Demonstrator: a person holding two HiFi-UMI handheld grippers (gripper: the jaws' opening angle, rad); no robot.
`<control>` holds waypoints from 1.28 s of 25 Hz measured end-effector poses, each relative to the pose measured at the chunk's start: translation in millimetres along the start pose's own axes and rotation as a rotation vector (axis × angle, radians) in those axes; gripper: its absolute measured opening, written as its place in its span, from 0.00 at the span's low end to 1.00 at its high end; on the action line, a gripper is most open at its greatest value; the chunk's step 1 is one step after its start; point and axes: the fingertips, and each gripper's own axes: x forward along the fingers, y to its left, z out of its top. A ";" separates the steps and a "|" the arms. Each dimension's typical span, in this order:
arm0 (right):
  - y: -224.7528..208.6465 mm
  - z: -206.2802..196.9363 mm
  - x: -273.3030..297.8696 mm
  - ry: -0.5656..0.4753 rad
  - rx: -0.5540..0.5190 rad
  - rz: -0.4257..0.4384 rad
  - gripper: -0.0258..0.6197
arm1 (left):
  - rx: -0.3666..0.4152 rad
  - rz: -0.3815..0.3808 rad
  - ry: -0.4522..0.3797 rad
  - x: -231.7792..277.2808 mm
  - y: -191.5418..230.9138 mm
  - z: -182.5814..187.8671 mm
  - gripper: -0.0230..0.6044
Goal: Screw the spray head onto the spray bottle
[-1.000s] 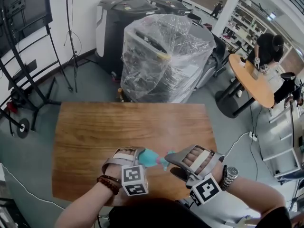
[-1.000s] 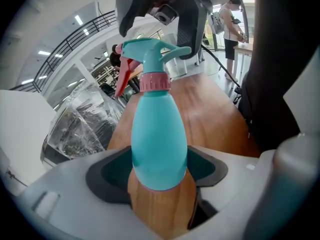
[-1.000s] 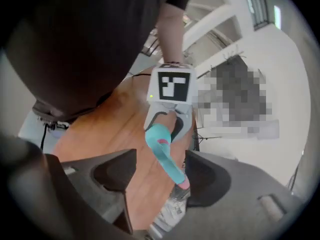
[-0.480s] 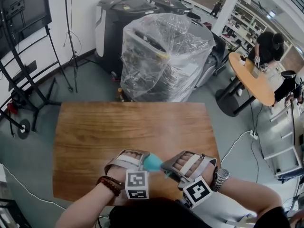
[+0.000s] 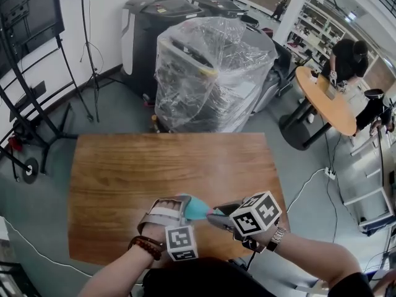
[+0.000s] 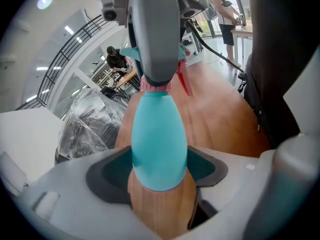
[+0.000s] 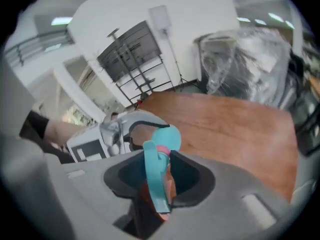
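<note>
A teal spray bottle [image 5: 197, 210] is held lying sideways just above the near edge of the wooden table [image 5: 154, 166]. My left gripper [image 5: 184, 208] is shut on its body; in the left gripper view the bottle [image 6: 157, 144] fills the gap between the jaws. A teal spray head [image 7: 154, 181] with a pink collar [image 7: 162, 149] and a red trigger [image 6: 183, 80] sits at the bottle's neck. My right gripper [image 5: 216, 216] is shut on this head, marker cube turned upward. How far the thread is engaged is hidden.
Behind the table stand a plastic-wrapped machine [image 5: 210, 73] and black bins [image 5: 148, 23]. A black metal stand [image 5: 37, 110] is at the left. A round table [image 5: 328, 104] with a person working at it is at the right, and a cable [image 5: 309, 187] runs across the floor.
The right gripper moved in from the right, closed on the spray head and rolled over, so its marker cube now faces up. The left gripper and bottle barely moved.
</note>
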 end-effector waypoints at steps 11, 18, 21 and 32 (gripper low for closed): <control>-3.5 4.6 -6.4 -0.089 0.231 0.105 0.32 | -0.077 -0.015 -0.036 4.2 -4.6 3.4 0.62; -8.6 46.9 -57.3 -0.308 0.065 0.034 0.38 | -0.310 -0.107 -0.137 12.1 -4.0 0.1 0.62; -26.0 59.2 -80.7 -0.417 0.089 -0.010 0.38 | -0.437 -0.130 -0.186 20.0 0.9 -4.4 0.62; -60.0 26.3 -101.2 -0.491 0.070 -0.212 0.27 | -0.743 -0.089 -0.352 58.2 29.6 -5.3 0.63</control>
